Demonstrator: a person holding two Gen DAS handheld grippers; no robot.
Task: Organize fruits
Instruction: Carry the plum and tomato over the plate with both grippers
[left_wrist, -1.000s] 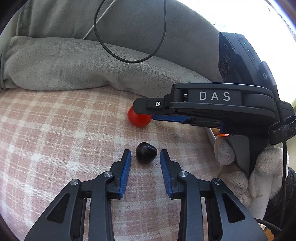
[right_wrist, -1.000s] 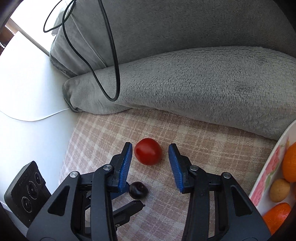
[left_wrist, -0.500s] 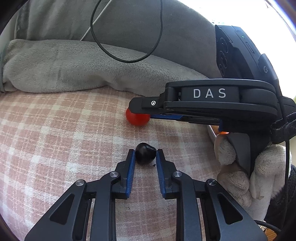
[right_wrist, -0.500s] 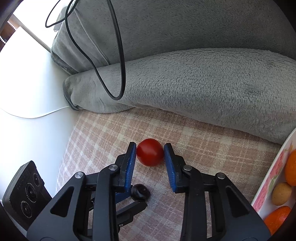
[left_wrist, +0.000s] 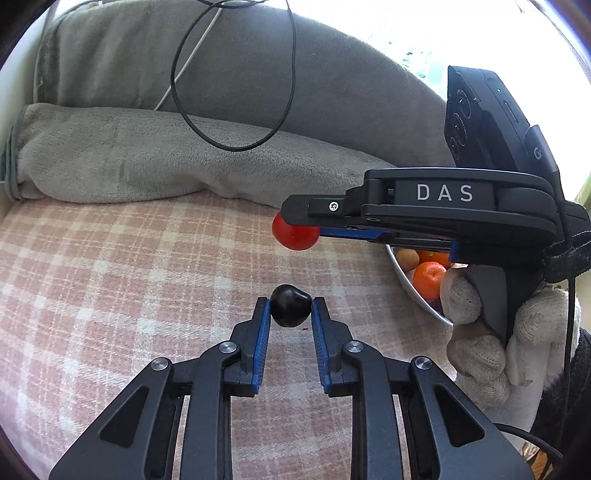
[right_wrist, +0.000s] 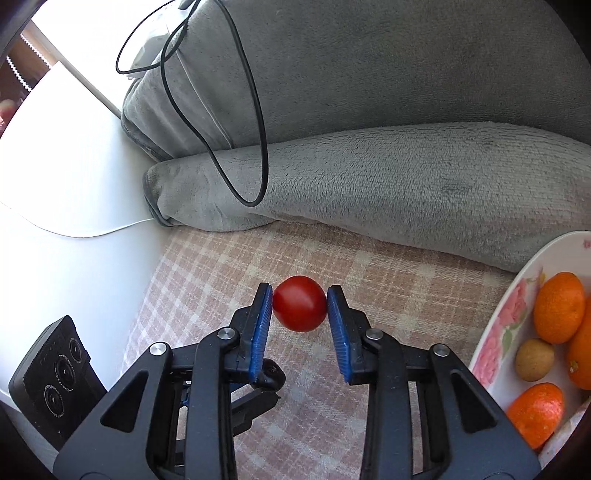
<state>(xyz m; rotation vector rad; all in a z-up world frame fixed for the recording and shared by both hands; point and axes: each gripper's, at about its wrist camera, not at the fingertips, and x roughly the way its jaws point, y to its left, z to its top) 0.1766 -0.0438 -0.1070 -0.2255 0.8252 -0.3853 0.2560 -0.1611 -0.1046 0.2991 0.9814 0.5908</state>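
Over plaid cloth (left_wrist: 110, 280): left tool (left_wrist: 290, 308) w/ glossy black fruit (left_wrist: 290, 305) clamped, right tool (right_wrist: 300, 304) w/ smooth red tomato (right_wrist: 300, 303) clamped.

Tomato (right_wrist: 300, 303) lies beyond the plum (left_wrist: 290, 305), bowl (right_wrist: 495, 332) of oranges (right_wrist: 559, 307) to their right

A woven pink-and-cream checked cloth (left_wrist: 147, 280) looks matt and slightly coarse; the grey fleece blanket (right_wrist: 388, 184) is plush. The small black fruit (left_wrist: 290, 305) and round red tomato (right_wrist: 300, 303) are smooth, glossy-skinned.
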